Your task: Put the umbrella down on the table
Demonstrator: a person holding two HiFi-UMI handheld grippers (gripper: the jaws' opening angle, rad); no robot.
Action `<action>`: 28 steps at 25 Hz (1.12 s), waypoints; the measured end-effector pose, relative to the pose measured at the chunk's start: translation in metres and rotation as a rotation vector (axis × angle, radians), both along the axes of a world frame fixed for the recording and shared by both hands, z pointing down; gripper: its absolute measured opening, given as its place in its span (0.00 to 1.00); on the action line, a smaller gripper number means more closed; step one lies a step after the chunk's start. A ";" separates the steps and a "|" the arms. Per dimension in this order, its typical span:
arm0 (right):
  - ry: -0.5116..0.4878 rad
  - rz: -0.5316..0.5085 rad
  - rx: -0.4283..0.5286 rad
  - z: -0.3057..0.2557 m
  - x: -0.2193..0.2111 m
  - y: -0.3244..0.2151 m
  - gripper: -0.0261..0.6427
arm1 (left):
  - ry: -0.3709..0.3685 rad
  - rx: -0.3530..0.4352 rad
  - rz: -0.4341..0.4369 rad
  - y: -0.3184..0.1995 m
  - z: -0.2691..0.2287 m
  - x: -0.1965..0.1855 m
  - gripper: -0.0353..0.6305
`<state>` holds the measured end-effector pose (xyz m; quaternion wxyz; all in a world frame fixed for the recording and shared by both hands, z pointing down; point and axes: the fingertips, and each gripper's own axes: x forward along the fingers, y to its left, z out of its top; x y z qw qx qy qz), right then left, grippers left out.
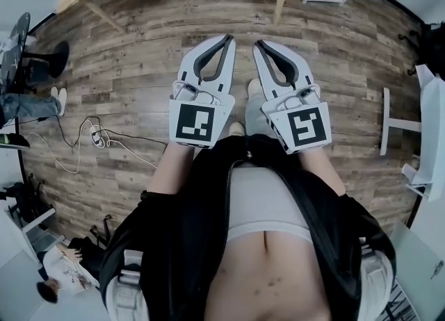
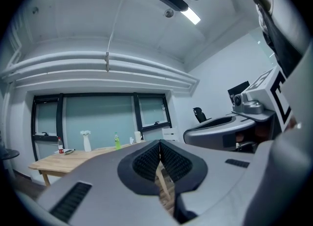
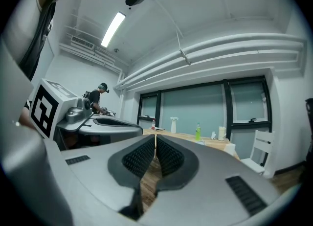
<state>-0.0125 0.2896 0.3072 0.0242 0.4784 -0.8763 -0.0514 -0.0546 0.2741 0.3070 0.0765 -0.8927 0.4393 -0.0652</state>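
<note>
"Umbrella: where does it lie?"

"No view shows it, so its place cannot be told. Largest element: the plank floor, seen from above in the head view."

"And after the floor?"

"A light wooden desk standing before the dark-framed windows. Then the wearer's open black jacket at the bottom of the head view."

"The grippers?"

"Left gripper and right gripper are held side by side over the floor, tips pointing away from the body, near each other but not touching. In each gripper view the ribbed pads meet at the tips: both grippers are closed, with nothing between the jaws. Each carries a marker cube, left and right."

"Smaller items?"

"A white cable on the floor. On the desk, upright and apart: a white vase, a green bottle and a red-capped bottle."
</note>
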 end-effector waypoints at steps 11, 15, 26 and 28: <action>-0.003 -0.016 0.003 -0.008 0.023 0.006 0.09 | 0.035 -0.016 -0.046 0.009 -0.004 0.017 0.06; 0.013 0.007 0.000 -0.013 0.043 0.008 0.08 | 0.086 -0.070 -0.060 0.008 0.000 0.030 0.06; -0.009 -0.028 0.001 -0.017 0.049 0.004 0.08 | 0.122 -0.074 -0.075 0.006 0.001 0.042 0.06; -0.018 -0.033 -0.003 -0.018 0.048 0.005 0.08 | 0.117 -0.072 -0.071 0.008 0.000 0.044 0.06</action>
